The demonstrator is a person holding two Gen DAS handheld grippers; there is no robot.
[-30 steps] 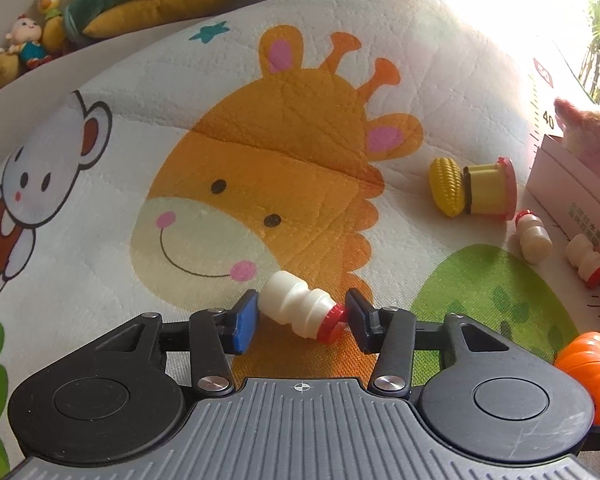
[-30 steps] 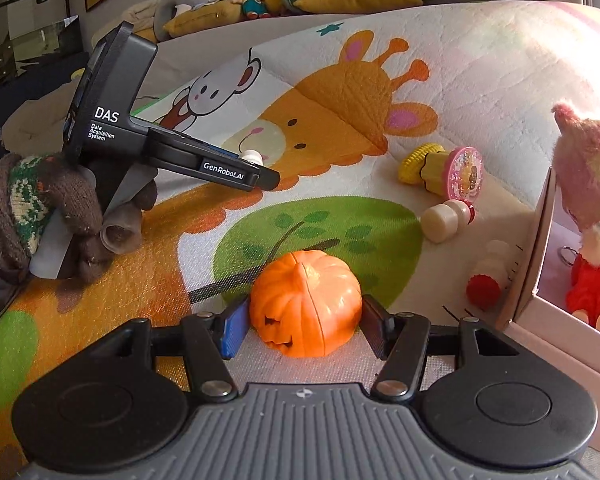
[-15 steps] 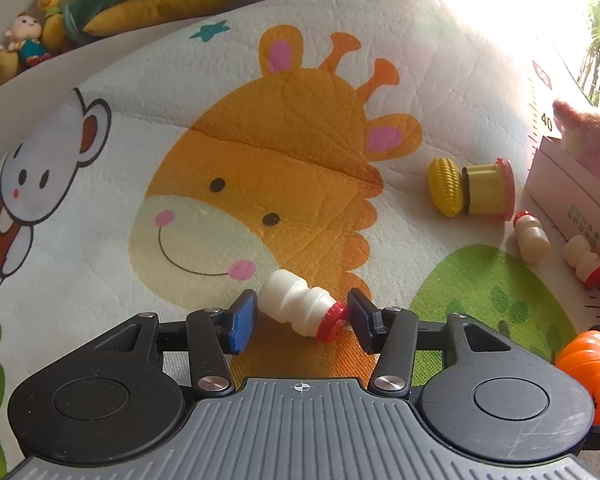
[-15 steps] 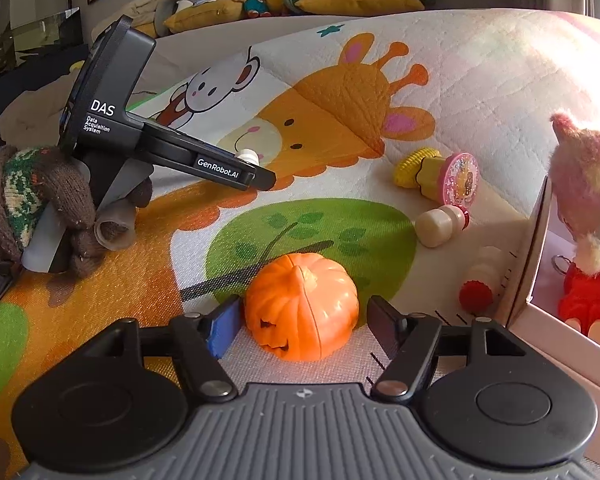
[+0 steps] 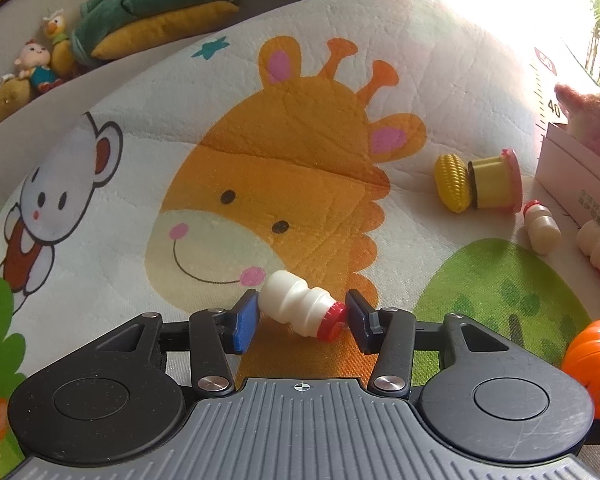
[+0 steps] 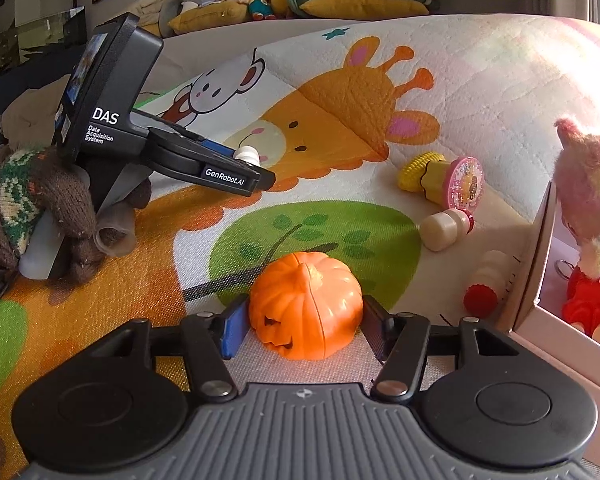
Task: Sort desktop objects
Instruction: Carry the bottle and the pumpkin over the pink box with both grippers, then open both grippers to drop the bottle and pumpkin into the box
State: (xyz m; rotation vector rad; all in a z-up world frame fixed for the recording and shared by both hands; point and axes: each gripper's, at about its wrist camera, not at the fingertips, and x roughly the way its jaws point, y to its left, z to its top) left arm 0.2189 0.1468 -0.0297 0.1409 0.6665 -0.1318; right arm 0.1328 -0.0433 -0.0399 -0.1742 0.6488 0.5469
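1. We hold the left gripper low and nearly level over the cartoon giraffe play mat, its fingers pointing toward 12 o'clock. A gloved hand in brown knit with a green-and-cream cuff wraps its handle, seen from the right wrist view at 9 o'clock.
2. The left jaws are closed on the small white plastic bottle with a red cap. The blue pad touches its base and the dark pad meets its cap. The bottle lies tilted, cap toward 4 o'clock.
3. We hold the right gripper low over the mat too. Its jaws bracket the orange plastic jack-o'-lantern pumpkin: the blue pad touches one side, and a thin gap seems to show at the other, so we cannot tell whether it is clamped.
4. At 2 o'clock from the pumpkin lie a yellow toy corn cob touching a yellow cup with a pink glitter lid, and two more white red-capped bottles.
5. At 3 o'clock stands an open white cardboard box holding a pink plush toy.
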